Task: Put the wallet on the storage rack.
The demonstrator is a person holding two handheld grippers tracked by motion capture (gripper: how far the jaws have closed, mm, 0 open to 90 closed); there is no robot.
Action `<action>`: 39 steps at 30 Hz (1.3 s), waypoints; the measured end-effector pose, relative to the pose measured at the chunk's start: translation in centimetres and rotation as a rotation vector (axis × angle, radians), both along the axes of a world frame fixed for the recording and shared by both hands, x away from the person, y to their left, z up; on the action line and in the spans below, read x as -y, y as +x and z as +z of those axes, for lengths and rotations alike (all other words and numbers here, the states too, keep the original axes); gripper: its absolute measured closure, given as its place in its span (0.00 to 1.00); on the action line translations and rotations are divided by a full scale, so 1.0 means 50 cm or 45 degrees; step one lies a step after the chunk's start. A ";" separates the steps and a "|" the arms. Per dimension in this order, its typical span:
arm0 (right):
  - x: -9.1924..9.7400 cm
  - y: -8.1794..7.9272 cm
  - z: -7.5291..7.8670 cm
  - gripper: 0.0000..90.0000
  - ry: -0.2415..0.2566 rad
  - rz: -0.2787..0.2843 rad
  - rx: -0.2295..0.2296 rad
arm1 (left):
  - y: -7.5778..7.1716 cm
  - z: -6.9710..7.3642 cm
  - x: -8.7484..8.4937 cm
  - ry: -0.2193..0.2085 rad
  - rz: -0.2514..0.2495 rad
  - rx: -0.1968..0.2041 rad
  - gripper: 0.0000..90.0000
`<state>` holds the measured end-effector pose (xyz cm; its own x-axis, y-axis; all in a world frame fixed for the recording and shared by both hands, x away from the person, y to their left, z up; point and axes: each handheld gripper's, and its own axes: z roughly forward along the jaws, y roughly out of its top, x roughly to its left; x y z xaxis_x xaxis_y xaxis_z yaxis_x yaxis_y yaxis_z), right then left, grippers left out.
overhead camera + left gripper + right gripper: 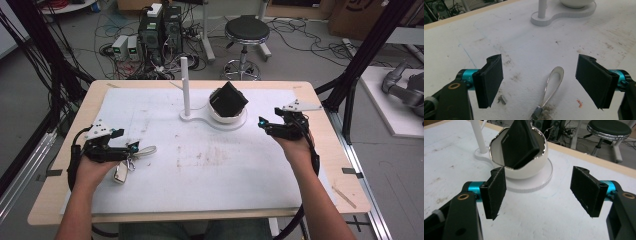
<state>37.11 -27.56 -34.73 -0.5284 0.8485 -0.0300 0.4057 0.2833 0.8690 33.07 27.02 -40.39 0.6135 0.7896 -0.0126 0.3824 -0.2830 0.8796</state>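
On the tabletop [55, 200], a white sheet covers most of the surface, smudged with grey marks. The left tool [131, 148] sits near the left edge, its jaws spread wide and gripping nothing; in the left gripper view [539, 82] a flat metal loop [554, 83] lies on the sheet between the jaws, touching neither, with a small nut-like fitting [536, 111] at its near end. In the high view this loop [146, 150] lies just beside the tool's tips, and a key fob [120, 172] lies close to the left hand [92, 167], toward the near edge. The right tool [262, 123] hovers toward the right edge, jaws likewise parted and empty, held in the right hand [295, 145]. Toward the far edge, around the middle, stands a white stand [200, 118] with an upright post [185, 85] and a round pad carrying a white bowl [222, 116]. A black box [228, 99] leans tilted inside the bowl, one corner up. In the right gripper view the bowl [534, 167] and box [520, 142] sit just beyond the left jaw, apart from the right tool [537, 195].
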 end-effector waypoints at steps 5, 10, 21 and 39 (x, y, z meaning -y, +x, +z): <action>0.009 -0.016 -0.023 0.30 0.043 -0.007 -0.022 | 0.001 -0.004 0.001 -0.004 -0.003 -0.006 0.25; 0.005 -0.038 -0.063 0.25 0.082 0.019 -0.020 | 0.000 -0.002 0.000 -0.006 -0.006 0.004 0.25; 0.014 -0.049 -0.119 0.23 0.112 0.025 -0.031 | 0.006 -0.014 0.018 -0.006 -0.049 -0.020 0.25; 0.022 -0.049 -0.128 0.23 0.033 0.012 -0.050 | 0.004 -0.015 0.028 0.011 -0.065 -0.026 0.25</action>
